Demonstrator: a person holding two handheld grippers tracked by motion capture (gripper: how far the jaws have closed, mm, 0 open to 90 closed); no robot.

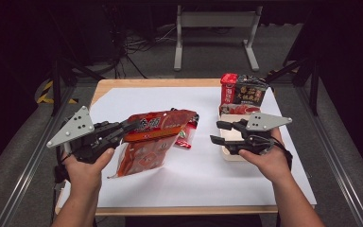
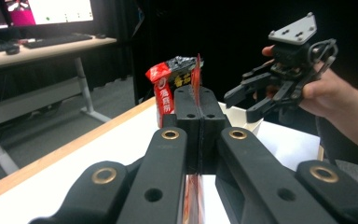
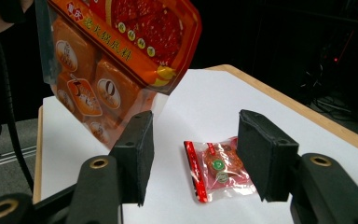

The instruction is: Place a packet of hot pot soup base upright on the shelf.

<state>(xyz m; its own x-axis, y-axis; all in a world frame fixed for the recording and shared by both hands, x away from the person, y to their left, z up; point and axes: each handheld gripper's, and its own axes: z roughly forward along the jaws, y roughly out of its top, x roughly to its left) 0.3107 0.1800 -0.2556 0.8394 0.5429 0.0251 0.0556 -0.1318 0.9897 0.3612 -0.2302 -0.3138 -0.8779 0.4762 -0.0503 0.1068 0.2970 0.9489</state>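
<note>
The left gripper (image 1: 123,128) has its jaws pressed tight on the top edge of a big orange hot-pot sauce bag (image 1: 153,140), which hangs lifted and tilted over the middle of the surface (image 1: 137,189). In the right gripper view the bag (image 3: 116,60) hangs up high, off the white sheet. A small red packet (image 1: 185,137) lies flat on the surface just beside the bag's lower corner, and it sits (image 3: 219,169) right in front of the right gripper (image 3: 196,158), whose jaws are spread with nothing between them. The right gripper (image 1: 222,132) hovers by a white box (image 1: 231,152) near the right edge, with more snack packs (image 1: 243,92) at the far right corner. To do this well, keep the big bag pinched and held high. Then bring the spread jaws low around the small packet, one on each side, and squeeze gently so it does not slide away.
</note>
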